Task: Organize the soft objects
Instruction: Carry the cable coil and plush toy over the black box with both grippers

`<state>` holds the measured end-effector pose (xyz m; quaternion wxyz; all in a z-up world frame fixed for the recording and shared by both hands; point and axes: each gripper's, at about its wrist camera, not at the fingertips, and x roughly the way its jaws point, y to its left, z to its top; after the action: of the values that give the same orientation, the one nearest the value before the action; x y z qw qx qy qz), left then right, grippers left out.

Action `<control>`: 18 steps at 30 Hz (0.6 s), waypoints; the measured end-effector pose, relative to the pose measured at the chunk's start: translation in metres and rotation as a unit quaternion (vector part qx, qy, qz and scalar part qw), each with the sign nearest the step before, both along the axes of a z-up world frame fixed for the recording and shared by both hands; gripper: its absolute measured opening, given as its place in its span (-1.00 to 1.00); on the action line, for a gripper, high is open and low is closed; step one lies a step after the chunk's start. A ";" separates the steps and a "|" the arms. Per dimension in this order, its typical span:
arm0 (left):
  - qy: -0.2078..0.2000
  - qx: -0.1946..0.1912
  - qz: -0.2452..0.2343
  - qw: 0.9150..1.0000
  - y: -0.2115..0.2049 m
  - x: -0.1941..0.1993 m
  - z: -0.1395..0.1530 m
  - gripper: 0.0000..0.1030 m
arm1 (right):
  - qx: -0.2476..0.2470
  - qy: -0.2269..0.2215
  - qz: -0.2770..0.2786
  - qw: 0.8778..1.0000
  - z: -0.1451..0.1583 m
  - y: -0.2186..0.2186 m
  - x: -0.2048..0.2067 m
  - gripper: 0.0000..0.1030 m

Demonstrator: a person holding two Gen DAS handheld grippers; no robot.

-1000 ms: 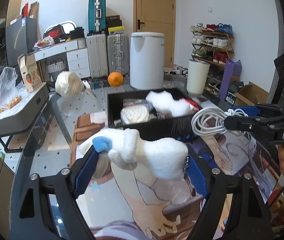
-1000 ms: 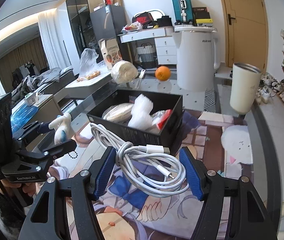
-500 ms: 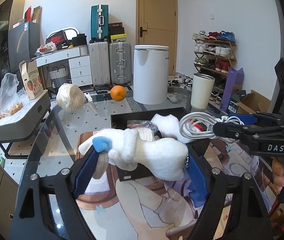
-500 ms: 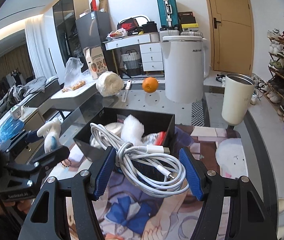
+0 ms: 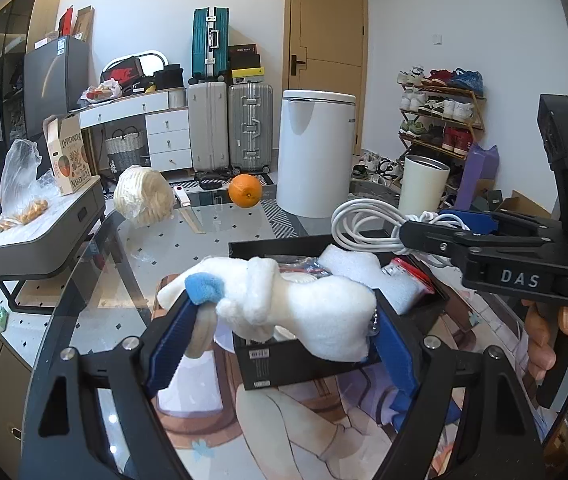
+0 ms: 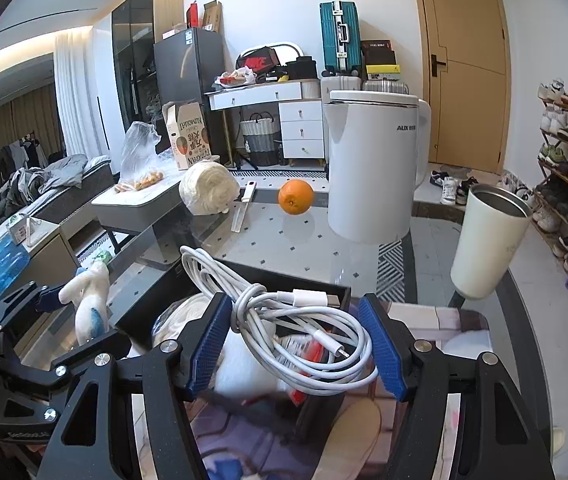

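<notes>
My left gripper (image 5: 280, 340) is shut on a white plush toy (image 5: 295, 304) with a blue patch, held above the near wall of the black box (image 5: 284, 356). The toy also shows in the right wrist view (image 6: 88, 304). My right gripper (image 6: 299, 340) is shut on a coiled white cable (image 6: 284, 328) and holds it over the black box (image 6: 244, 276). The cable also shows in the left wrist view (image 5: 367, 228). Inside the box lie a white foam piece (image 5: 359, 268), a red-edged packet (image 5: 411, 276) and a pale round item, partly hidden.
On the glass table stand a white kettle (image 6: 375, 168), a cream tumbler (image 6: 487, 244), an orange (image 6: 295, 197), a wrapped cabbage (image 6: 208, 192) and a knife (image 6: 244, 208). A printed mat (image 5: 303, 432) lies under the box. A low grey side table (image 5: 40, 236) stands left.
Both grippers have moved forward and up over the black box with the plush toy and the cable still held. The box now lies closer beneath them.
</notes>
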<state>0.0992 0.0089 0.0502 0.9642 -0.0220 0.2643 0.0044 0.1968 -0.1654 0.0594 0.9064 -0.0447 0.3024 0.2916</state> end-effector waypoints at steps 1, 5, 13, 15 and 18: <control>0.001 0.000 0.001 1.000 0.000 0.002 0.000 0.61 | -0.001 0.000 0.001 1.000 -0.001 0.001 0.004 0.29; 0.001 0.002 0.006 1.000 0.003 0.012 -0.005 0.61 | -0.001 -0.002 0.002 1.000 -0.006 0.005 0.018 0.29; 0.011 0.013 0.010 1.000 0.006 0.032 -0.015 0.61 | -0.020 -0.004 0.010 1.000 -0.017 0.018 0.041 0.29; 0.014 0.013 0.010 1.000 0.006 0.036 -0.018 0.61 | -0.025 -0.004 0.013 1.000 -0.020 0.023 0.045 0.29; 0.018 0.016 0.010 1.000 0.008 0.038 -0.021 0.61 | -0.035 -0.002 0.020 0.999 -0.025 0.030 0.049 0.29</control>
<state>0.1376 0.0167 0.0293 0.9593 -0.0096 0.2815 0.0190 0.2456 -0.1358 0.0349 0.8988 -0.0829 0.3097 0.2991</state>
